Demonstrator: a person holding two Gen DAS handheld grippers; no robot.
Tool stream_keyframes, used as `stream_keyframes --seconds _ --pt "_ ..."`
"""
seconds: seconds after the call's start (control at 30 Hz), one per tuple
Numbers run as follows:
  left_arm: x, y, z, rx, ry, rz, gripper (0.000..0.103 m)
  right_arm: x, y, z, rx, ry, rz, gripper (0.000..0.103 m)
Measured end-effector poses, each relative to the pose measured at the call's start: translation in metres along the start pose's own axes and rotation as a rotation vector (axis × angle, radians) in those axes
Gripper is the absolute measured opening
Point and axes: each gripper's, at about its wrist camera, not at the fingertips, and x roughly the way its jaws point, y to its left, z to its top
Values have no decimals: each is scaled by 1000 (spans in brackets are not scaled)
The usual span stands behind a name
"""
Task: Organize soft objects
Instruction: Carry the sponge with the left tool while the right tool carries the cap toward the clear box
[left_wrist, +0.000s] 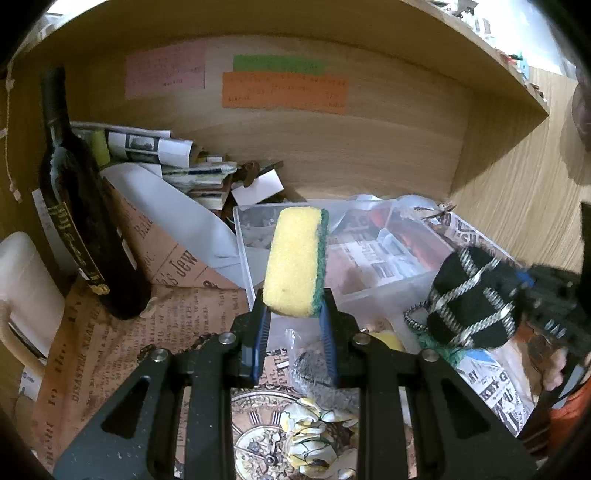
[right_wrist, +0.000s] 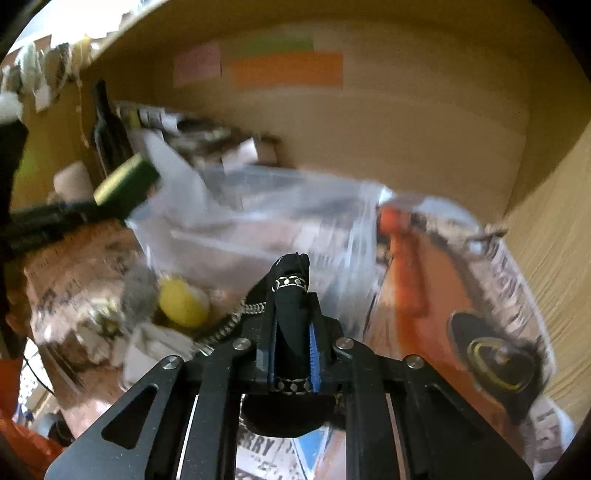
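Plainly, both tongs are loaded. The left gripper (left_wrist: 295, 314) is clamped on the lower end of a yellow sponge (left_wrist: 293, 258) with a green scouring edge, which stands up at the centre of the left wrist frame, above the near wall of a clear plastic bin (left_wrist: 369, 291). The right gripper (right_wrist: 293, 325) is clamped on a black knitted piece (right_wrist: 291, 295) with pale stripes; in the left wrist frame that same cloth bulges at the right edge, over the bin's right-hand corner.

What could go wrong: the sponge is held only by its bottom end, so a quick tilt could let it pivot or squeeze out between the pads. The dark bottle (left_wrist: 77, 206) stands upright at the left of the left wrist frame, near enough that a wide sweep of the left tool might knock it over. A cord (right_wrist: 229, 325) dangles from the knitted piece at lower centre of the right wrist frame and could snag on the bin rim or drag the loose items lying below. The right wrist view is blurred, so exact clearances there cannot be told.

Both tools point forward toward the wooden back panel, left one roughly level, right one pitched downward.
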Motion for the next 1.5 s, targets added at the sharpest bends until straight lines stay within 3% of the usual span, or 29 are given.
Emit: stream_keyframes --seconds 0.3,0.5,0.67,1.13,1.33,1.5 --pt "1 -4 18 28 -29 9 26 -36 -8 45 32 -192 -42 12" --pt "25 0 31 24 15 -11 26 -16 -16 66 39 -213 -74 12" --pt "55 2 40 30 80 -18 26 14 -18 78 27 -170 -72 12" --pt "124 -5 41 75 272 -23 26 105 -9 71 -24 85 -5 12" --pt "131 -11 37 107 284 -9 26 119 -5 65 -44 157 0 13" --pt "130 -12 36 109 288 -11 31 122 -4 65 -57 173 -24 21"
